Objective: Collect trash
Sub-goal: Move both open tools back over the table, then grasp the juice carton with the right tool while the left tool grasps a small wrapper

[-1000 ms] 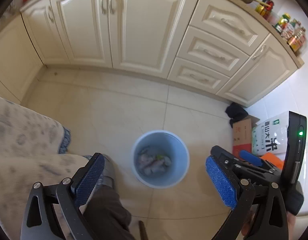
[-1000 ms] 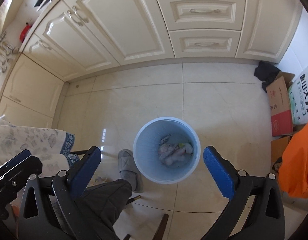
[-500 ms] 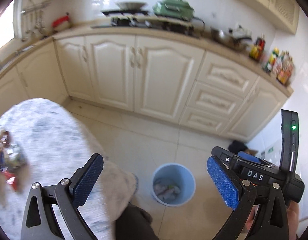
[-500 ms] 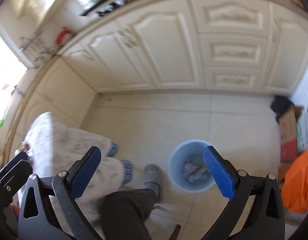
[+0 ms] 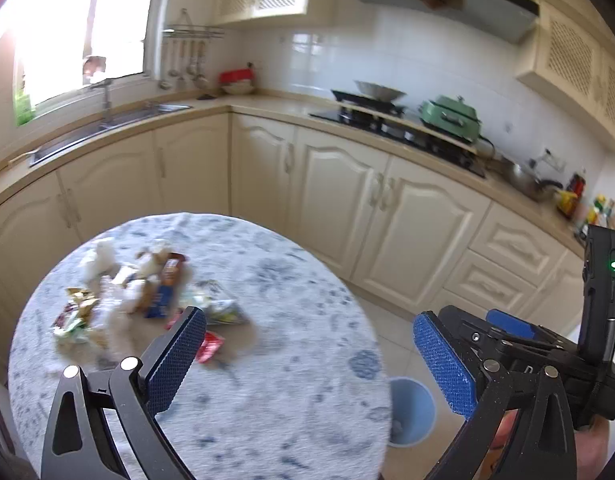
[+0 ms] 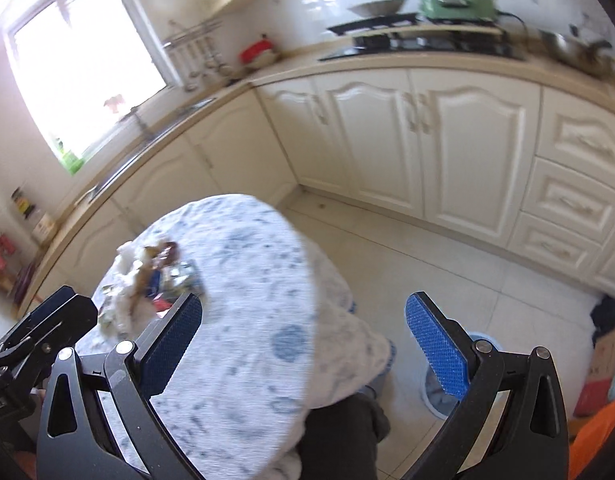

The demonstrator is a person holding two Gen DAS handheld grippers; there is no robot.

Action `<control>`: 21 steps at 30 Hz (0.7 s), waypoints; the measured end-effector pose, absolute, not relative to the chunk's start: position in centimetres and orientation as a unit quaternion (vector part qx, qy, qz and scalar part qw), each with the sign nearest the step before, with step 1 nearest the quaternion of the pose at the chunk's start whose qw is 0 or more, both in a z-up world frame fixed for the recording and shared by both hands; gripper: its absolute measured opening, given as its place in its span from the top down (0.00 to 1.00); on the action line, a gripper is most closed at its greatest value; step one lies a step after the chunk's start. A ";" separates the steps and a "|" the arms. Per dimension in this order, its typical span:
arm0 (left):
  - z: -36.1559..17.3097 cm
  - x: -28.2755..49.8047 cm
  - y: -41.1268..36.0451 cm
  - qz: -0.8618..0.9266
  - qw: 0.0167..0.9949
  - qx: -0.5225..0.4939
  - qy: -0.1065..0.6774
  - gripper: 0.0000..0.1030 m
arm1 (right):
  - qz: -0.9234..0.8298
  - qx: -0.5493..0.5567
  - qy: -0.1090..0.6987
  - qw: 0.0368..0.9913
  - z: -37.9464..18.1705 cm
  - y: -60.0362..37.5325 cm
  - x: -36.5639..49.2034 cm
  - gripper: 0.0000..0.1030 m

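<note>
A pile of trash (image 5: 139,300), wrappers and crumpled tissues, lies on the left part of a round table with a blue-flowered cloth (image 5: 291,360). It also shows in the right wrist view (image 6: 151,280), on the same cloth (image 6: 247,320). A light blue bin (image 5: 411,412) with trash inside stands on the floor beside the table; its rim shows in the right wrist view (image 6: 481,338). My left gripper (image 5: 307,360) is open and empty above the table's near side. My right gripper (image 6: 303,344) is open and empty over the table edge. The right gripper's body (image 5: 527,352) shows in the left wrist view.
Cream kitchen cabinets (image 5: 347,200) run along the back, with a sink (image 5: 107,124) and a stove (image 5: 387,120) on the counter. Cardboard boxes and an orange thing (image 6: 603,432) sit on the floor at right. My dark trouser leg (image 6: 343,436) is below the table edge.
Both grippers have swung up from over the bin on the floor to face the table and the kitchen counter. The trash pile has come into view. Both stay open and empty.
</note>
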State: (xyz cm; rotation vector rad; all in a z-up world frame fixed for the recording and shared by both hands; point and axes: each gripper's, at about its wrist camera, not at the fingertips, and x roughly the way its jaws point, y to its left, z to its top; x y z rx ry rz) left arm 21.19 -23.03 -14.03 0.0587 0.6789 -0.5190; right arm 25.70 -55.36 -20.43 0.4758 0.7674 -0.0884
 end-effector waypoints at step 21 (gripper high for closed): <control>-16.9 16.2 -8.8 -0.134 0.930 -0.008 0.342 0.01 | 0.081 0.096 0.409 0.904 -20.7 -40.5 34.6 0.00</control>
